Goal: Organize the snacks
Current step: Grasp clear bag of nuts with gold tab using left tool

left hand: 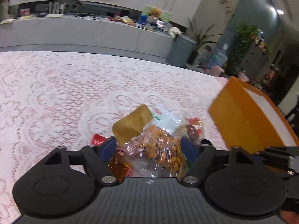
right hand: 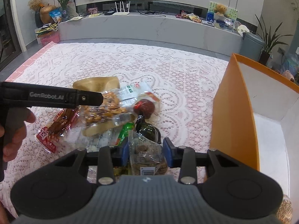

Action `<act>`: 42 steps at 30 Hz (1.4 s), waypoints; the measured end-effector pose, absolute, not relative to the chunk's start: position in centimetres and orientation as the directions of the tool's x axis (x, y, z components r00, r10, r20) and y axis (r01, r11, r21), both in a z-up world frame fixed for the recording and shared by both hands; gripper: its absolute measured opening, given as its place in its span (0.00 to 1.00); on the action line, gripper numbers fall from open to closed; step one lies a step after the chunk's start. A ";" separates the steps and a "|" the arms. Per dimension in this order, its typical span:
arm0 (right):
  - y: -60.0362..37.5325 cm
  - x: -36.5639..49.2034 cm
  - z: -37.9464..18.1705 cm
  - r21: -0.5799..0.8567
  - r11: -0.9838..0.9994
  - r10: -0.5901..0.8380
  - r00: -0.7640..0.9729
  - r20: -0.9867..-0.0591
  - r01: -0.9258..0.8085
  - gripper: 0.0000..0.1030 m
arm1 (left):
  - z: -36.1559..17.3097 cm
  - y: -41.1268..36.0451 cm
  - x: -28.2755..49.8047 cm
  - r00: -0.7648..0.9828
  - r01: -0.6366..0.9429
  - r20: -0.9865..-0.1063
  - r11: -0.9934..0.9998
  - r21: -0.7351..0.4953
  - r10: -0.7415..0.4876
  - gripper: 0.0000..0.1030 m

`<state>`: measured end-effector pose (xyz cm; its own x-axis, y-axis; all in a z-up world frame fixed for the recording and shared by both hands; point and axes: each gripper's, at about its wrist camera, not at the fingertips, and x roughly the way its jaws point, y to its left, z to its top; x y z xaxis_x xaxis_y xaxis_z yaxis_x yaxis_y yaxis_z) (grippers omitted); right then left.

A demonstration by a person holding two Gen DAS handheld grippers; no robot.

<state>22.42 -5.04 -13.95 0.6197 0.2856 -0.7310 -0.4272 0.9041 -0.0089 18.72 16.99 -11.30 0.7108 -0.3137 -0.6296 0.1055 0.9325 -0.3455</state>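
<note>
Lace tablecloth (right hand: 130, 63) — grey media bench (right hand: 149, 28).

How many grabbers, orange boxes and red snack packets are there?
Grabbers: 2, the left gripper and the right gripper
Orange box: 1
Red snack packet: 1
Total: 4

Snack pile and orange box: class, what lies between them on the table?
Only bare lace tablecloth separates the snack pile from the orange box; the right wrist view shows it.
</note>
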 end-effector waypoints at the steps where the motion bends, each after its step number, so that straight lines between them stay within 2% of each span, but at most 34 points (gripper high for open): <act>1: -5.1 22.4 -13.9 -0.010 0.904 0.285 0.621 -0.730 -0.427 0.36 | -11.1 16.8 18.4 0.707 0.123 -0.625 0.927 -0.354 -0.332 0.77; 2: -5.1 22.3 -13.9 -0.010 0.904 0.286 0.622 -0.729 -0.427 0.36 | -11.0 16.5 18.1 0.704 0.145 -0.618 0.923 -0.357 -0.349 0.74; 6: -5.2 22.4 -13.9 -0.004 0.906 0.288 0.622 -0.729 -0.424 0.36 | -10.6 15.6 17.6 0.704 0.177 -0.604 0.916 -0.362 -0.374 0.73; 10: -5.1 22.4 -13.8 -0.009 0.905 0.286 0.623 -0.728 -0.426 0.36 | -11.3 15.8 18.2 0.700 0.113 -0.631 0.925 -0.363 -0.333 0.74; 13: -5.1 22.4 -13.9 -0.012 0.905 0.284 0.624 -0.728 -0.425 0.36 | -12.2 16.5 18.9 0.699 0.048 -0.644 0.919 -0.392 -0.311 0.79; 15: -5.1 22.4 -13.9 -0.014 0.905 0.283 0.625 -0.728 -0.425 0.36 | -12.4 16.6 19.2 0.707 0.032 -0.641 0.918 -0.395 -0.300 0.88; 20: -5.0 22.4 -14.0 -0.014 0.906 0.281 0.624 -0.729 -0.424 0.36 | -12.5 15.6 19.4 0.718 0.087 -0.625 0.931 -0.354 -0.305 0.97; 24: -5.0 22.3 -14.0 -0.010 0.907 0.281 0.623 -0.730 -0.421 0.37 | -13.1 14.3 20.1 0.721 0.135 -0.632 0.953 -0.273 -0.283 0.99; 28: -4.9 22.3 -14.0 -0.013 0.906 0.281 0.625 -0.728 -0.423 0.37 | -13.8 13.3 20.8 0.721 0.117 -0.652 0.968 -0.222 -0.237 1.00; 31: -4.9 22.3 -14.0 -0.016 0.905 0.281 0.627 -0.727 -0.425 0.38 | -13.6 13.0 20.8 0.720 0.114 -0.652 0.968 -0.226 -0.237 1.00; 34: -4.7 22.3 -14.2 -0.022 0.902 0.281 0.627 -0.727 -0.430 0.38 | -13.3 12.9 20.8 0.728 0.106 -0.632 0.954 -0.280 -0.266 1.00; 36: -4.6 22.2 -14.3 -0.028 0.900 0.280 0.628 -0.726 -0.434 0.38 | -12.9 12.2 20.8 0.733 0.098 -0.644 0.971 -0.219 -0.219 0.68; 42: -4.6 22.2 -14.2 -0.024 0.900 0.283 0.624 -0.728 -0.436 0.38 | -11.2 9.6 19.0 0.756 0.219 -0.603 0.967 -0.131 -0.253 0.32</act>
<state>22.25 -4.64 -14.23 0.6239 0.2830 -0.7284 -0.4360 0.8996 -0.0239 19.01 9.61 -11.21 0.7563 -0.2532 -0.6032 0.2194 0.9668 -0.1308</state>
